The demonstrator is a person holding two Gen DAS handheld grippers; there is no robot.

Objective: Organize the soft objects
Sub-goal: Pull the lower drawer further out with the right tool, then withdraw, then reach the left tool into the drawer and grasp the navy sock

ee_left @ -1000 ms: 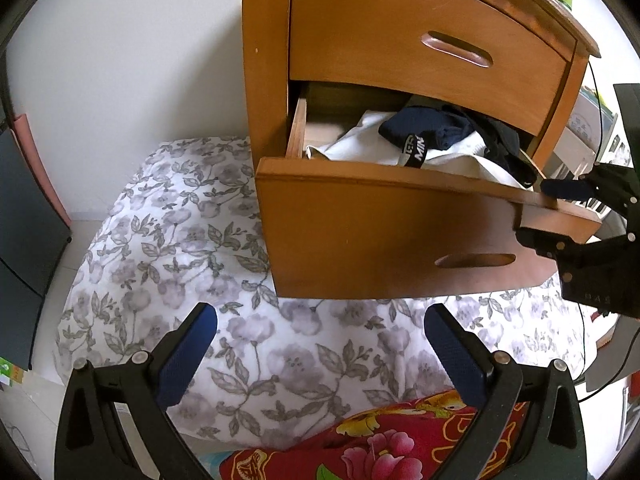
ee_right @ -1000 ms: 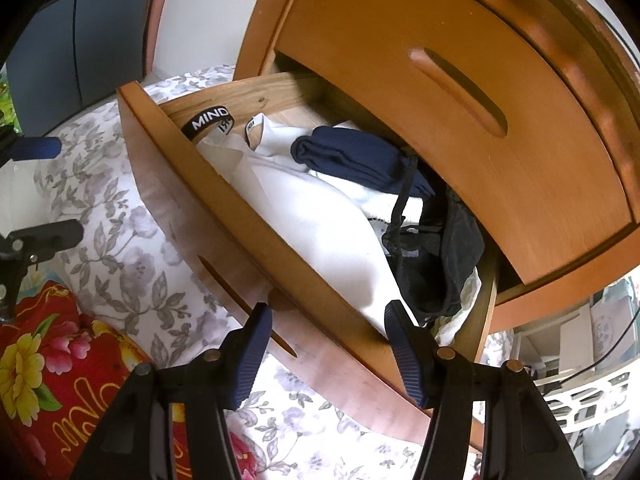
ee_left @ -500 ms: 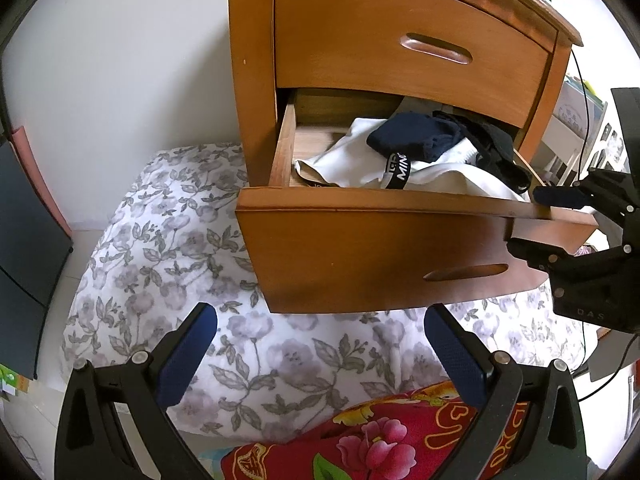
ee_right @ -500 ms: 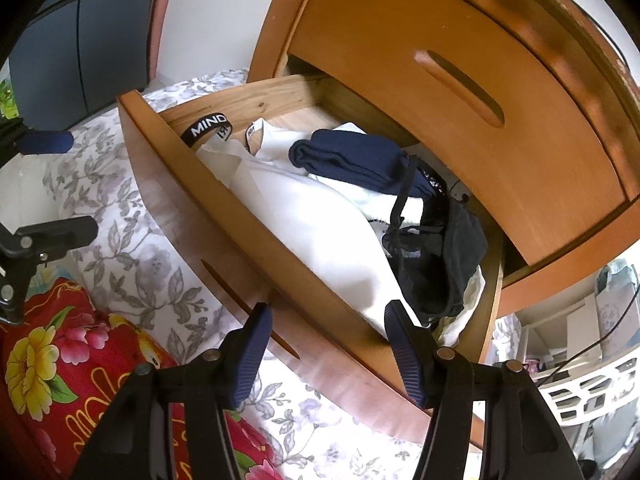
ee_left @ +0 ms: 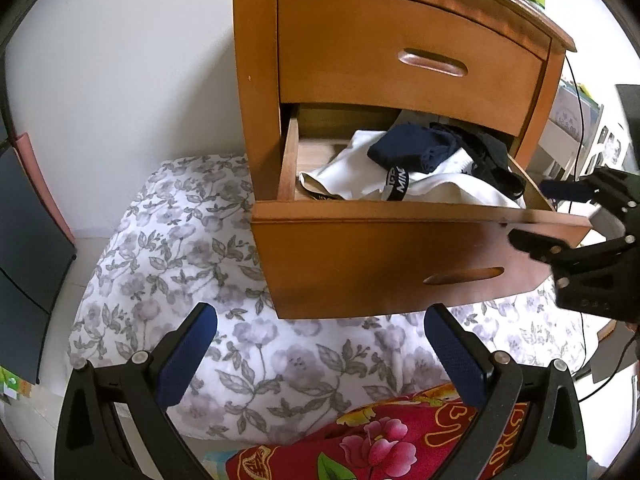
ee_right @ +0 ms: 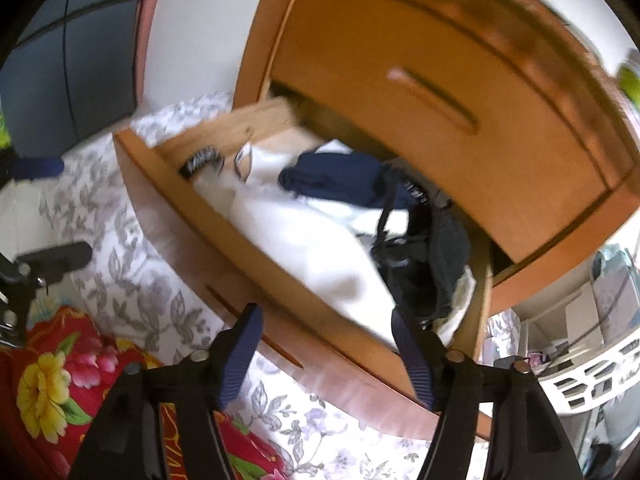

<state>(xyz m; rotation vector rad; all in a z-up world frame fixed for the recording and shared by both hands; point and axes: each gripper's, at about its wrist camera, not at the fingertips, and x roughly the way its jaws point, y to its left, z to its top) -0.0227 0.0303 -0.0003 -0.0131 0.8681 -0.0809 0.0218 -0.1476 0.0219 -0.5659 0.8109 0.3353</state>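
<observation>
Below, right tool (ee_right: 324, 344) empty, jaws just widening over drawer (ee_right: 256, 256) front edge; left tool (ee_left: 320, 344) wide, empty.

Left gripper (ee_left: 320, 354): held pointing downward, jaws spread wide, nothing gripped. Right gripper (ee_right: 328, 354): jaws just widened, nothing clamped between them.

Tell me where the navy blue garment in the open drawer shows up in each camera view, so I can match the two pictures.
Left wrist view: the navy blue garment lies right of centre in the upper half, on top of the white garment in the open drawer.
Right wrist view: it sits near the centre, slightly above the middle, blurred, again on the white garment.
Shared landmark: the closed upper drawer's handle slot.
</observation>
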